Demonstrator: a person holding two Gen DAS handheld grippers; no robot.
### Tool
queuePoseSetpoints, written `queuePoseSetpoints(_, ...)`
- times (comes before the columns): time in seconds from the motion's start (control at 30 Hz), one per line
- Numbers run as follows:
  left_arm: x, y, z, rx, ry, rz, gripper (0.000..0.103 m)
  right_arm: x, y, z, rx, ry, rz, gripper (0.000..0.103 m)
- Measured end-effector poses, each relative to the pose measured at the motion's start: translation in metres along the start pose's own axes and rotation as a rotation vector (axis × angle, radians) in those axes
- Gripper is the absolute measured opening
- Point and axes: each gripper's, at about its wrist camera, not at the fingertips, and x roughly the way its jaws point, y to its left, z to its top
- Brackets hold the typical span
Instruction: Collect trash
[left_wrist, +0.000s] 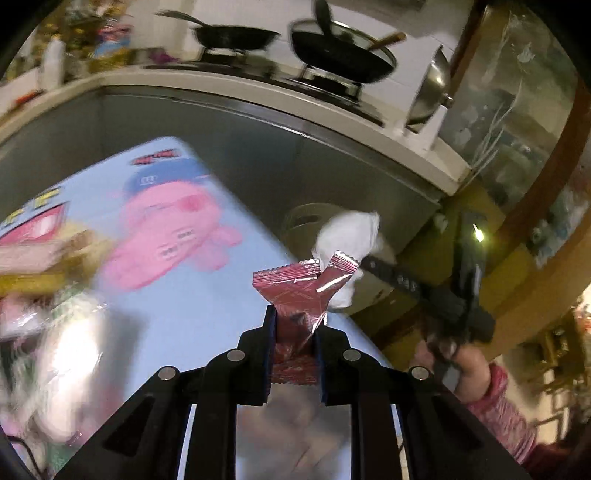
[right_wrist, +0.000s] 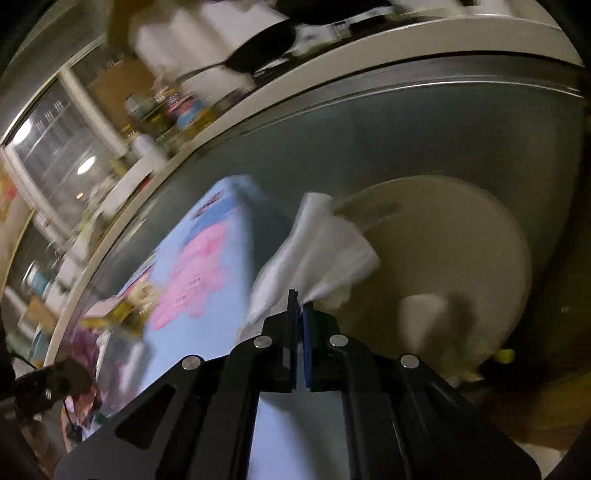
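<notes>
Left wrist view shows the left gripper (left_wrist: 295, 328) nearly closed on a crinkled dark-red foil snack wrapper (left_wrist: 301, 295), whose torn upper end sticks out above the blue-lined fingers. Beyond it, the right gripper (left_wrist: 364, 260) carries a crumpled white paper tissue (left_wrist: 351, 230), held by a hand (left_wrist: 458, 363) in a pink sleeve. Right wrist view confirms this: the jaws are pressed together with only a thin corner of the tissue (right_wrist: 317, 251) pinched between them, the rest billowing free above a round cream-coloured plastic bin (right_wrist: 461, 258) that stands on the floor against the grey cabinet front (right_wrist: 406, 140). Both pieces of trash are therefore off the light-blue cartoon-printed table (left_wrist: 177, 295) and near the bin, though neither has been dropped.

The tissue is the weaker hold; with so little paper between the pads, a quick swing could tear it or let it slip onto the floor beside the bin. The stiff wrapper may cling to the pads when released, or glance off the rim. Heavy blur suggests fast motion, so mistiming either release is a real risk.
</notes>
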Motion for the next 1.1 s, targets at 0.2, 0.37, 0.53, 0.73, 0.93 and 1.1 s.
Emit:
queuePoseSetpoints(0.2, 0.089, -0.030, 0.049, -0.038, 0.021, -0.095, 0.020, -0.001, -0.058, 0.011, 0.041, 0.038, -0.089, 0.006)
queuePoseSetpoints(0.37, 0.137, -0.040, 0.060, -0.049, 0.056, -0.031, 0.056, -0.002, -0.074, 0.007, 0.061, 0.026, -0.107, 0.072)
queuePoseSetpoints(0.53, 0.123, -0.034, 0.054, -0.069, 0.043, -0.010, 0.058, -0.022, -0.069, 0.005, 0.081, -0.064, -0.099, 0.072)
queuePoseSetpoints(0.73, 0.056, -0.021, 0.039, -0.061, -0.064, -0.001, 0.062, -0.053, -0.037, 0.003, 0.084, -0.165, -0.025, 0.067)
queuePoseSetpoints(0.93, -0.019, -0.002, -0.018, -0.055, -0.135, 0.034, 0.062, -0.059, 0.011, -0.015, 0.068, -0.133, 0.094, 0.052)
queuePoseSetpoints(1.1, -0.072, 0.023, -0.075, -0.043, -0.155, 0.097, 0.062, -0.050, 0.062, -0.047, 0.026, -0.065, 0.172, 0.050)
